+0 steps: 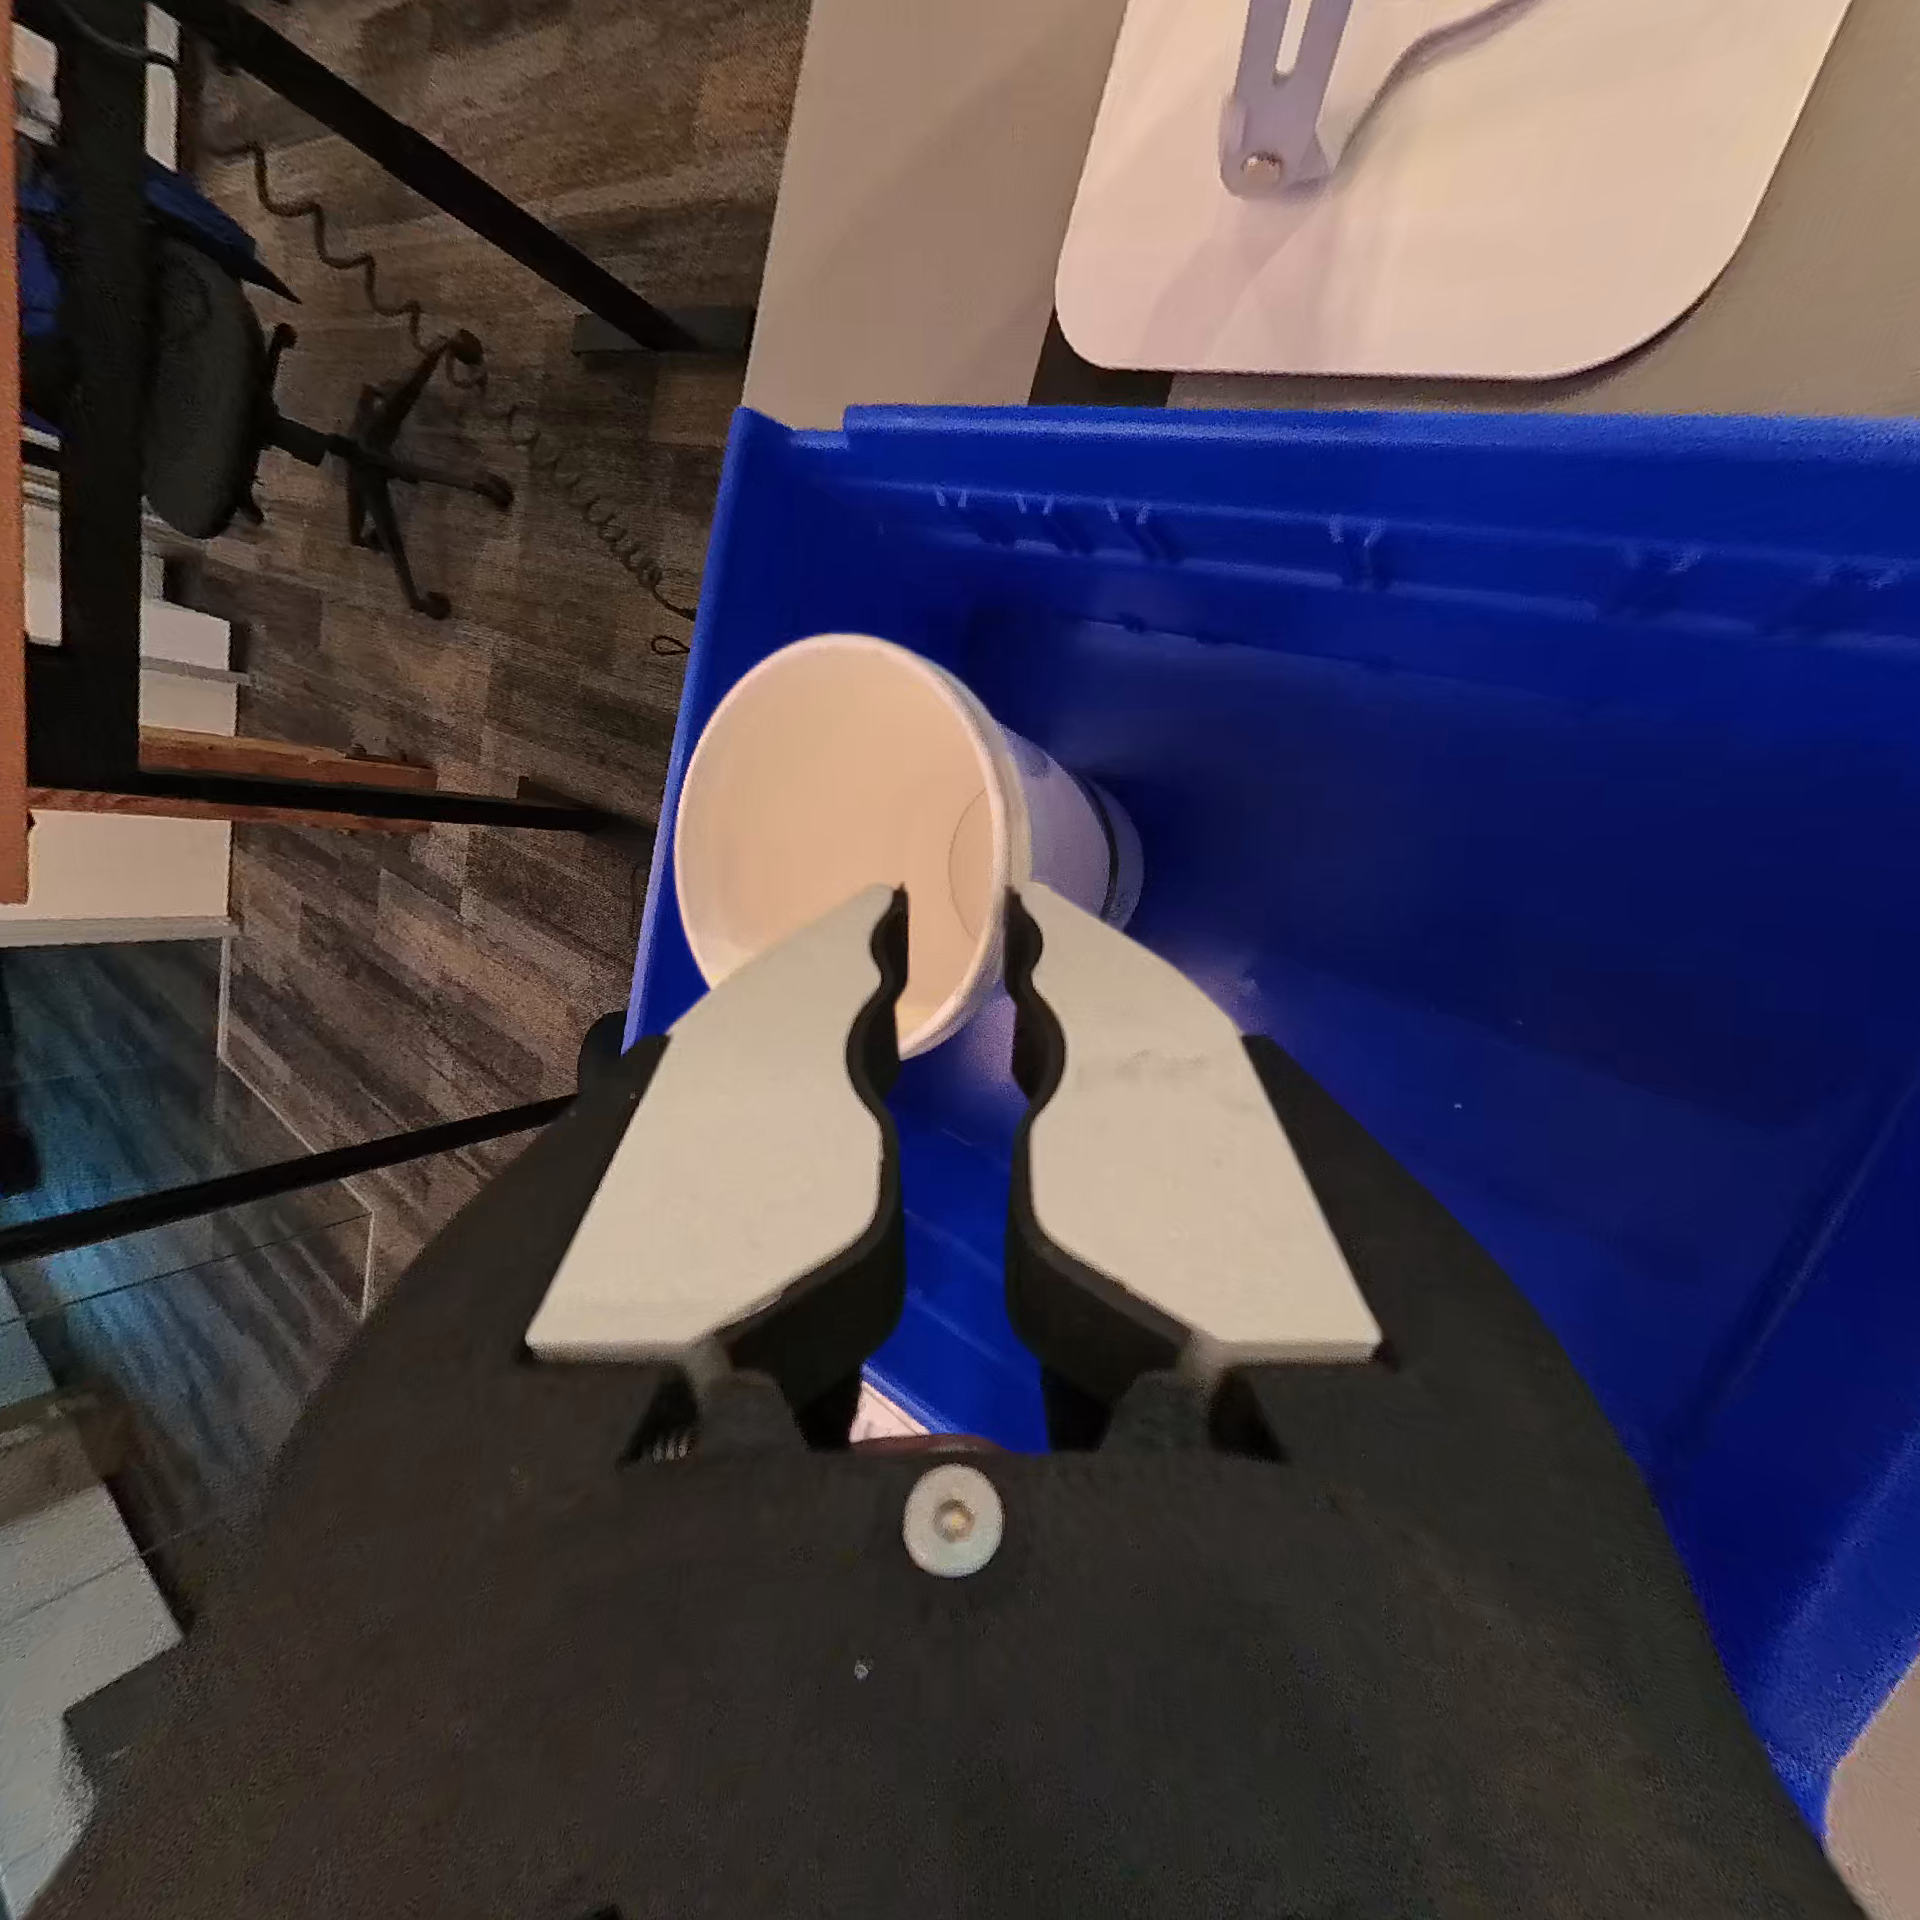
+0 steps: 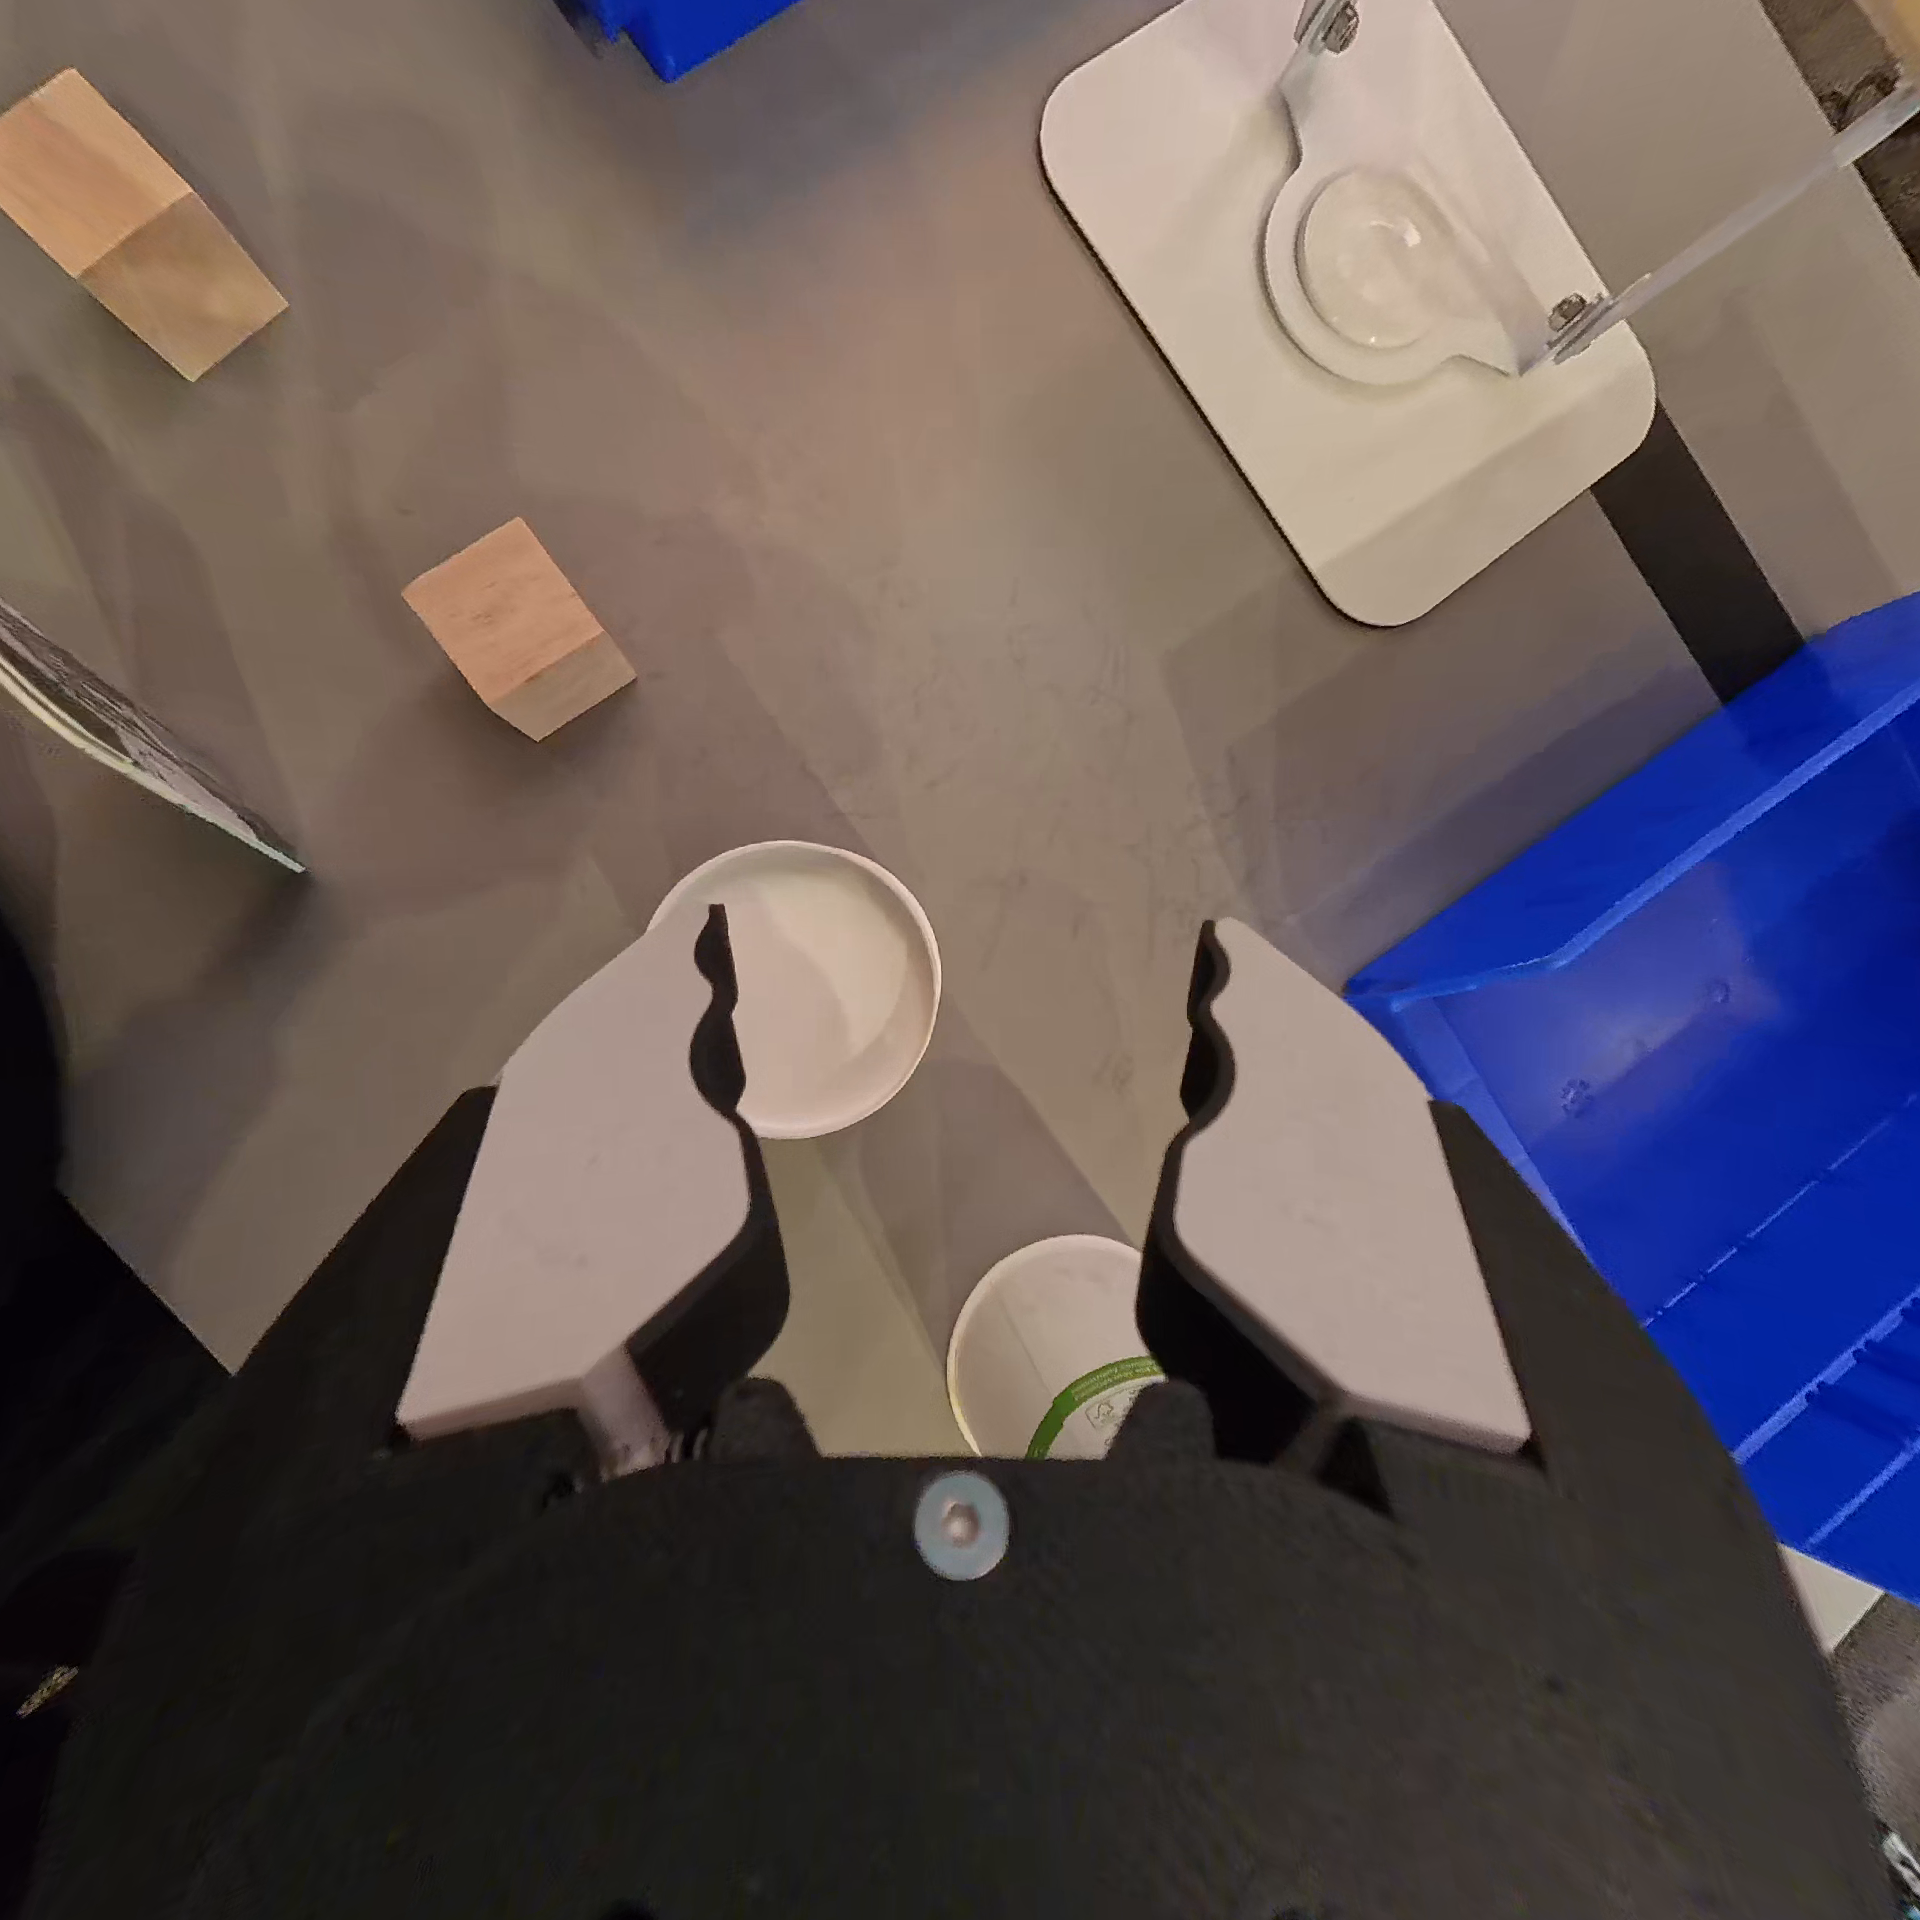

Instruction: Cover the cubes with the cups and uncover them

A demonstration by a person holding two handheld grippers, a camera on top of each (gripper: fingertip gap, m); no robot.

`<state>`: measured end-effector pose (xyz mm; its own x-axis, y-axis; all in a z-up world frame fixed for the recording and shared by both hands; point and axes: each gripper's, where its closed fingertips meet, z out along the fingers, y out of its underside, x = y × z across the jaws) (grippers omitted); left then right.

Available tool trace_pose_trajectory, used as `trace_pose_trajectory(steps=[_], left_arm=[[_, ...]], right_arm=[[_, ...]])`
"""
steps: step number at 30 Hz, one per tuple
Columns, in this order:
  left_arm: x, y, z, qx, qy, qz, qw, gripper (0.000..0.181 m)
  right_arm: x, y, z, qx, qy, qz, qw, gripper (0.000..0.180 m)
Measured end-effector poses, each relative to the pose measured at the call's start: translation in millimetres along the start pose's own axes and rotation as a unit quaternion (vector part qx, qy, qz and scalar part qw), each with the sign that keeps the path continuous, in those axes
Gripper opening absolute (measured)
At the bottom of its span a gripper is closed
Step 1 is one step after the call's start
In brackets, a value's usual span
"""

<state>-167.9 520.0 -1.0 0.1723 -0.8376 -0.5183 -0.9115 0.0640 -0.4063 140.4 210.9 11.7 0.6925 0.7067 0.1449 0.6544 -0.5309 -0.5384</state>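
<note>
Clearly a light touch is wanted: thin paper cups, easily crushed.

Left gripper point(image 1: 956, 914) pinches the rim of a white paper cup point(image 1: 831, 810), one finger inside, one outside, held tilted in front of the blue bin point(image 1: 1455, 831). Right gripper point(image 2: 961, 920) hangs wide apart and empty over an upright cup point(image 2: 831, 987) on the grey table point(image 2: 935, 520), a second cup point(image 2: 1039, 1340) nearer. Two wooden cubes point(image 2: 514, 623) stand uncovered, well apart. I'd judge the rim stiffest; the walls will buckle.
</note>
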Motion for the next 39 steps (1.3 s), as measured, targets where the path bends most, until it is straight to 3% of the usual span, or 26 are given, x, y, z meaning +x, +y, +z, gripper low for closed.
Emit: trace_pose_trajectory(steps=[15, 39], left_arm=[[6.6, 8.1, 4.0, -0.036, 0.049, 0.034, 0.998, 0.004], [-20.8, -21.3, -37.4, -0.003, -0.053, 0.062, 0.997, 0.003]], right_arm=[[1.3, -7.0, -0.5, 0.013, -0.003, -0.004, 1.000, 0.081], [5.5, -11.6, -11.8, 0.034, 0.011, -0.003, 0.999, 0.082]])
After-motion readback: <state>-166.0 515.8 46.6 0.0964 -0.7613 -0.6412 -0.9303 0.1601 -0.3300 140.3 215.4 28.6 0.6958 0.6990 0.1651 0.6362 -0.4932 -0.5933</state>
